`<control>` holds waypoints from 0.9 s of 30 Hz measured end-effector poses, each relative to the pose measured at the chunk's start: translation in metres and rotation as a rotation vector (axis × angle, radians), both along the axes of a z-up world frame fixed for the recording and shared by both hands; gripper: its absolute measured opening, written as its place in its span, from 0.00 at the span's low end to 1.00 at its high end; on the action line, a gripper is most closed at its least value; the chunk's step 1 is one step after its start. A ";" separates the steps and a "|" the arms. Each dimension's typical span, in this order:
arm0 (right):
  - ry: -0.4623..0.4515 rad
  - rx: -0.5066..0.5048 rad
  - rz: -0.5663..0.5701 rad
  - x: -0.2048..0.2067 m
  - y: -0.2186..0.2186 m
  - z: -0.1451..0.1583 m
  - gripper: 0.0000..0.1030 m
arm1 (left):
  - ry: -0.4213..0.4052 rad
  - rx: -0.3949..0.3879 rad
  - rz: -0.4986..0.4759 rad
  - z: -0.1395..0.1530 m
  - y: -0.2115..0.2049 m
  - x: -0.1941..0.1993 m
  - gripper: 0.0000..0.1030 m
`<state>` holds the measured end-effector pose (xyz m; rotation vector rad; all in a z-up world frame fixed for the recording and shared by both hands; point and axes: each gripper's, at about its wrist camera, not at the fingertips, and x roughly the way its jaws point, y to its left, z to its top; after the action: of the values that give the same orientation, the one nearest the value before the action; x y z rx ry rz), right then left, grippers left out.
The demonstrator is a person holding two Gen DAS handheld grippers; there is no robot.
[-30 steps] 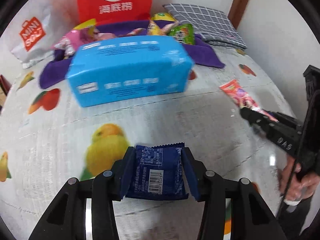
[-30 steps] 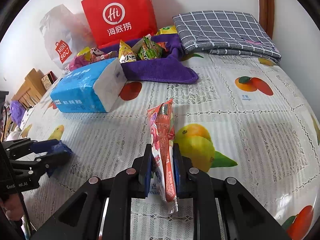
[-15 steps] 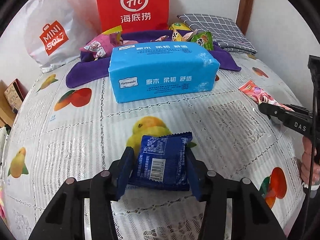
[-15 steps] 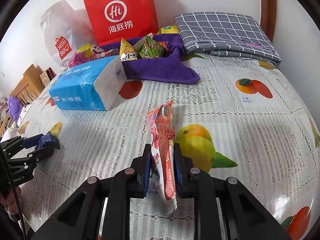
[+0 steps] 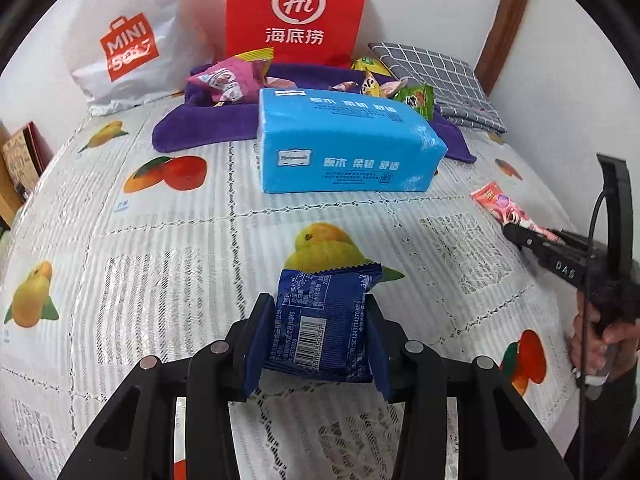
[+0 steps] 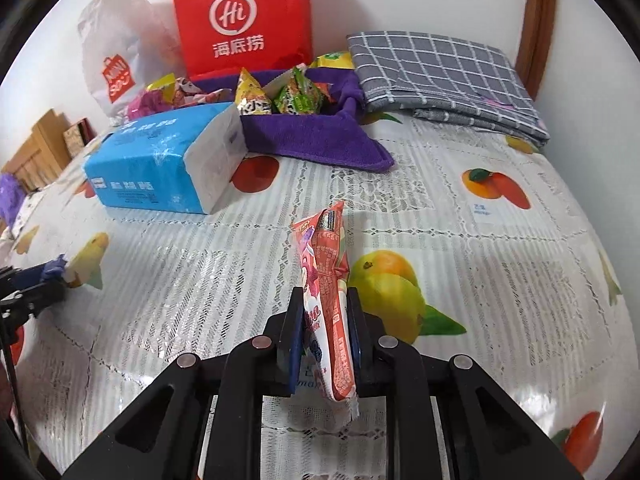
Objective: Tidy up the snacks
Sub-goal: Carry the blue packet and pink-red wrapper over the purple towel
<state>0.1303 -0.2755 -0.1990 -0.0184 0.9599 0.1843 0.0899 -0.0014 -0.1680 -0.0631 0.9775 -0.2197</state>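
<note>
The left tongs (image 5: 316, 344) are tilted steeply downward above the tabletop (image 5: 160, 260), and a blue snack packet (image 5: 320, 320) is held between their closing jaws. The right tongs (image 6: 322, 340), angled down likewise, are clamped on a long red snack packet (image 6: 326, 280), which is kept on edge. A hand (image 5: 600, 340) is seen gripping the right handle. Beyond them, a blue tissue pack (image 5: 344, 144) lies before a purple cloth (image 6: 316, 136) piled with snacks.
</note>
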 end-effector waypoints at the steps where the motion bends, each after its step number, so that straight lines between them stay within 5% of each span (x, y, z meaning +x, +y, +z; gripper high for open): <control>1: 0.003 0.007 -0.002 -0.002 0.002 0.001 0.18 | -0.001 -0.009 0.000 0.001 0.002 0.000 0.40; 27: -0.143 0.117 0.078 -0.048 0.056 0.094 0.18 | -0.077 -0.042 -0.011 0.058 0.024 -0.002 0.40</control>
<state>0.0819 -0.2190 -0.1047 0.0382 0.8054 0.3067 0.0884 0.0228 -0.1102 -0.0868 0.8971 -0.2508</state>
